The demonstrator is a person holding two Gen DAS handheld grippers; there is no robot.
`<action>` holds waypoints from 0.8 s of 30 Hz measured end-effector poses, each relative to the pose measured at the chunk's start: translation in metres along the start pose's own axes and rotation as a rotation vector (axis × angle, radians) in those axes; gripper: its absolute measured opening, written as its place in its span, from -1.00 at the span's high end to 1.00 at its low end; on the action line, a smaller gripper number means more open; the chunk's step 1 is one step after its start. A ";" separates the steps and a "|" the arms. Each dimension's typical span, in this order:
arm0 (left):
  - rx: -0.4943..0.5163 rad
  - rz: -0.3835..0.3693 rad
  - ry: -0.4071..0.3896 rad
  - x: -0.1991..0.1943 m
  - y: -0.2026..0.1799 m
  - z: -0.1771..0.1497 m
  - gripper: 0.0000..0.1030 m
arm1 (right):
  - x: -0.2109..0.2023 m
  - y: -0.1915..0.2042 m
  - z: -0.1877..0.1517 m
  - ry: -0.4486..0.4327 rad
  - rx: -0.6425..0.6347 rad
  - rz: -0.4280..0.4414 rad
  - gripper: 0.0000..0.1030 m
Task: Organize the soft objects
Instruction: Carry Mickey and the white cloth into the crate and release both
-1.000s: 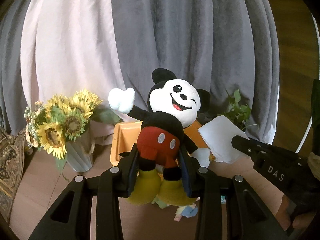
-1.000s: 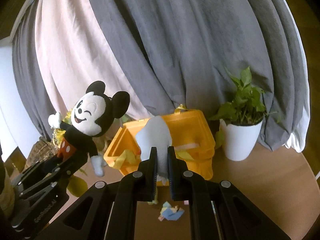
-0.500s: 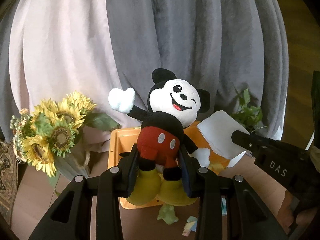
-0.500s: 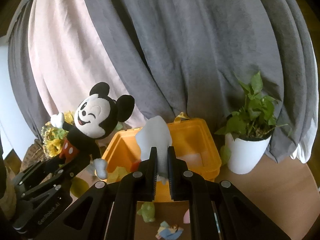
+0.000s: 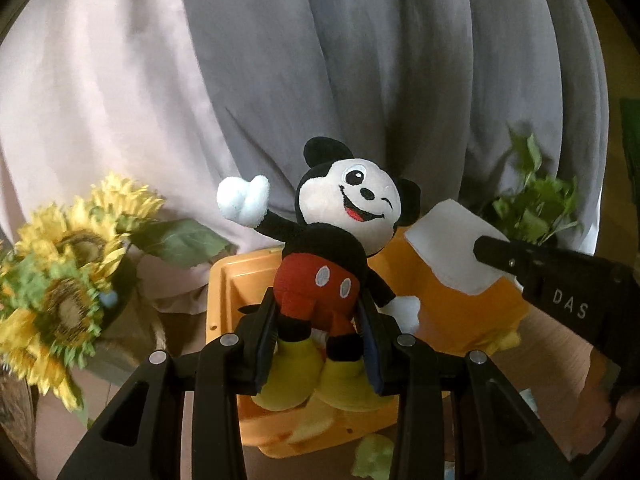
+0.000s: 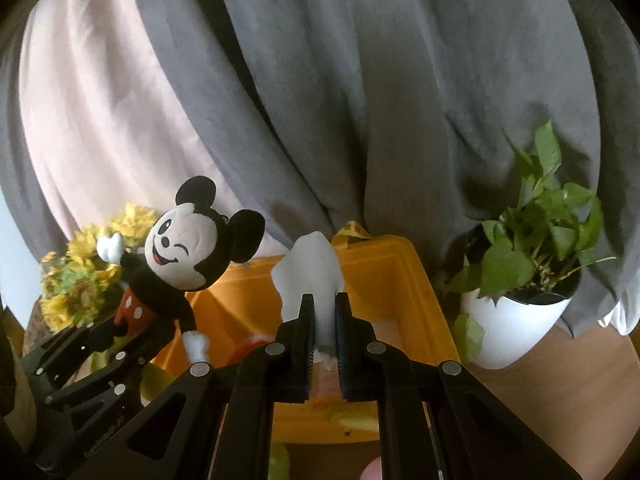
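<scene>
The left gripper stays clamped on the mouse plush at its legs, and the right gripper stays pinched shut on a white cloth. Over the last second both have come forward and a little lower, so the orange bin now lies directly under the two loads. Beyond it, the sunflowers, potted plant and grey curtain look larger; judged from this, release into the bin comes next.
</scene>
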State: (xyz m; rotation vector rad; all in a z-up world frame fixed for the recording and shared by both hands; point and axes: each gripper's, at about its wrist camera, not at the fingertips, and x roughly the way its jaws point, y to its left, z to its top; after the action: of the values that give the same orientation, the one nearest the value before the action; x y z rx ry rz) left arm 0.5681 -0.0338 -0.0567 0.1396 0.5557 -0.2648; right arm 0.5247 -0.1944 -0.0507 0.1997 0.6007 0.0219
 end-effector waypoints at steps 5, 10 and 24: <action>0.032 -0.020 0.061 0.027 0.000 -0.005 0.28 | 0.028 -0.006 -0.003 0.051 0.008 -0.017 0.79; 0.048 -0.029 0.109 0.046 0.000 -0.003 0.27 | 0.049 -0.011 -0.010 0.095 0.012 -0.030 0.79; 0.151 -0.085 0.233 0.088 -0.015 -0.008 0.24 | 0.082 -0.021 -0.012 0.161 0.003 -0.057 0.79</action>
State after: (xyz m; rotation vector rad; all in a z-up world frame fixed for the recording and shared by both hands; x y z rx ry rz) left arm 0.6316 -0.0648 -0.1115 0.2964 0.7738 -0.3766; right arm 0.5844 -0.2066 -0.1106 0.1850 0.7671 -0.0185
